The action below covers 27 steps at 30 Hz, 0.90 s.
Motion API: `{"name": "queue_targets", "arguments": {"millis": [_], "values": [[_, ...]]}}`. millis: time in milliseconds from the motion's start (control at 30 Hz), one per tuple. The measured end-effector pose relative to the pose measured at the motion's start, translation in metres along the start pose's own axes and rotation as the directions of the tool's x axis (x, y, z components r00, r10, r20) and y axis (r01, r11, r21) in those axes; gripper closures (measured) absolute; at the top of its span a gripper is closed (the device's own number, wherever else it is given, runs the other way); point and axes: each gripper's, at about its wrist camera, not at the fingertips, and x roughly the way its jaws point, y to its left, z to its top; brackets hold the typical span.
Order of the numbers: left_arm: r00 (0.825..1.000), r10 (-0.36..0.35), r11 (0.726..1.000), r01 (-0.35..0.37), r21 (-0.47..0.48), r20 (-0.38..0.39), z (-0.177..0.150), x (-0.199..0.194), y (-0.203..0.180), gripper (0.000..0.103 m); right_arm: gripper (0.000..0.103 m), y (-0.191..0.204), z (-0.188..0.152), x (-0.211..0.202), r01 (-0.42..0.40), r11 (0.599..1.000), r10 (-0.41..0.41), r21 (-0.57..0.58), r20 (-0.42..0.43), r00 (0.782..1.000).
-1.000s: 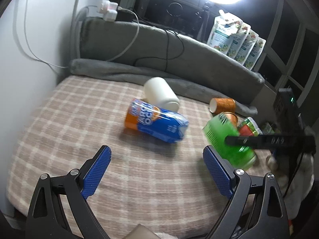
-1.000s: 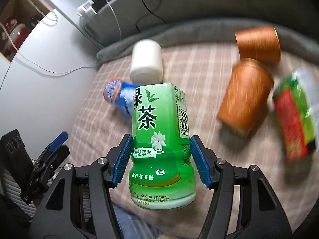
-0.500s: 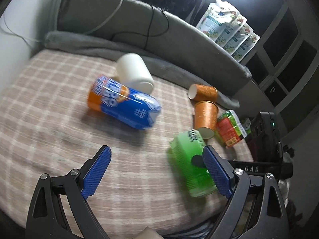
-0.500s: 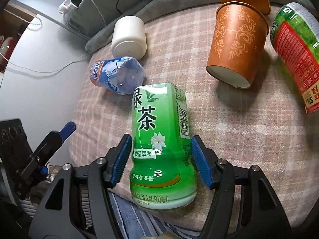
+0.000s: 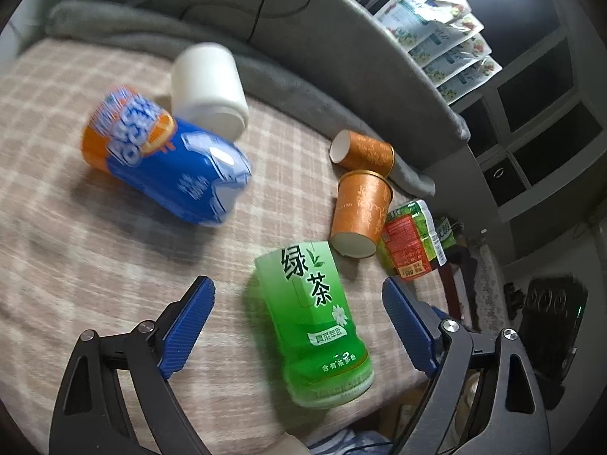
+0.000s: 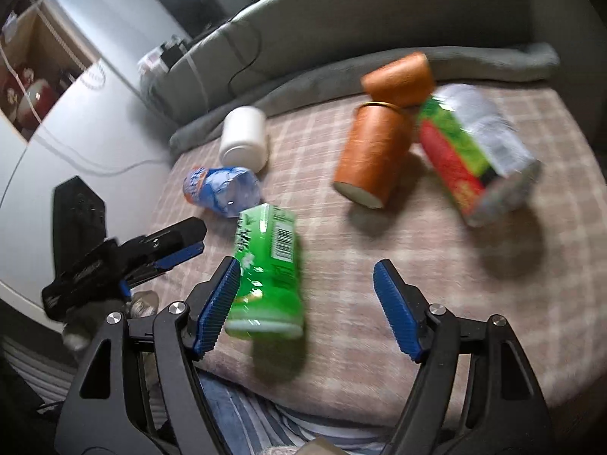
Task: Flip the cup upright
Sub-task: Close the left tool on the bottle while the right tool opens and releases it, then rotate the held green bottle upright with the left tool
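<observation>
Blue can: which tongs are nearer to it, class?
Left. Left tongs point at the blue can from close by; right tongs sit farther back, behind the green bottle.

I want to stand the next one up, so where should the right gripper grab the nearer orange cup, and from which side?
Probably grip the nearer orange cup mid-wall, fingers across its round body, coming from its white near end, which faces the open right gripper. Its gold-rimmed far end meets the other orange cup, and the red-and-green container crowds its right side.
</observation>
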Motion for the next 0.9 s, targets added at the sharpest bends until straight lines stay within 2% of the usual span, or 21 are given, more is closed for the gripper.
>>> {"name": "queue_targets", "arguments": {"millis": [133, 300, 600, 667, 733, 900], "values": [[0.999, -0.018, 1.0, 0.018, -0.017, -0.041, -0.002, 0.013, 0.0, 0.015, 0.027, -0.023, -0.01, -0.015, 0.015, 0.998, -0.016, 0.063, 0.022, 1.0], [0.998, -0.014, 1.0, 0.014, -0.015, -0.057, 0.0, 0.022, -0.005, 0.017, 0.027, -0.045, -0.018, -0.021, 0.021, 0.992, -0.025, 0.121, 0.034, 0.999], [0.996, 0.001, 1.0, -0.003, -0.026, -0.092, 0.005, 0.04, -0.001, 0.02, 0.027, -0.055, -0.023, -0.021, 0.04, 0.99, -0.045, 0.138, 0.034, 0.998], [0.995, 0.004, 1.0, -0.006, -0.024, -0.1, 0.005, 0.044, -0.002, 0.028, 0.027, -0.056, -0.022, -0.02, 0.04, 0.989, -0.046, 0.143, 0.035, 0.998], [0.994, 0.007, 1.0, -0.01, -0.019, -0.111, 0.005, 0.047, -0.002, 0.029, 0.027, -0.058, -0.022, -0.02, 0.04, 0.988, -0.045, 0.149, 0.033, 0.998], [0.993, 0.02, 1.0, -0.02, 0.003, -0.112, 0.005, 0.049, -0.005, 0.042, 0.027, -0.063, -0.023, -0.019, 0.042, 0.985, -0.047, 0.168, 0.026, 0.999]]}}
